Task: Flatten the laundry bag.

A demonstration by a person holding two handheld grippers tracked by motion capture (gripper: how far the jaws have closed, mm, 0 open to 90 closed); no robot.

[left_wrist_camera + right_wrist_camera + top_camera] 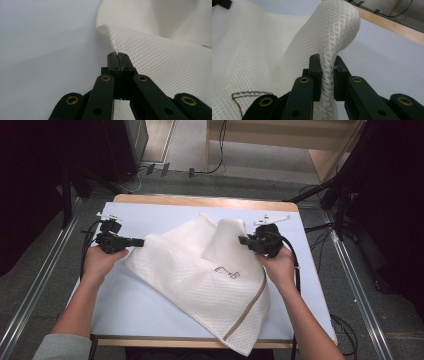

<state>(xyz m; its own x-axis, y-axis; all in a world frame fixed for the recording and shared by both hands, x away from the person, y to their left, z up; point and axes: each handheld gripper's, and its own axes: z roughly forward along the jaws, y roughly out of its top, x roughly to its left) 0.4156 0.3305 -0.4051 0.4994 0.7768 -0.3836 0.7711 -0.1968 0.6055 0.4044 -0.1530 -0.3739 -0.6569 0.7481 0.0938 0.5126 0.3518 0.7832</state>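
Note:
A white waffle-weave towel (200, 275) with a tan stripe and a small dark embroidered mark lies askew on the pale blue table top (150, 217), one corner hanging over the near edge. My left gripper (141, 241) is shut on the towel's left edge; in the left gripper view the jaws meet tight on a thin fold of the weave (155, 62). My right gripper (242, 240) is shut on a thick rolled edge of the towel (328, 75), and the cloth above it stands up in a peak (227, 237).
The table's wooden rim (200, 200) runs along the far side, with cables and dark stands on the floor beyond. Metal rails flank the table left and right. Bare blue surface (135, 305) lies near the front left.

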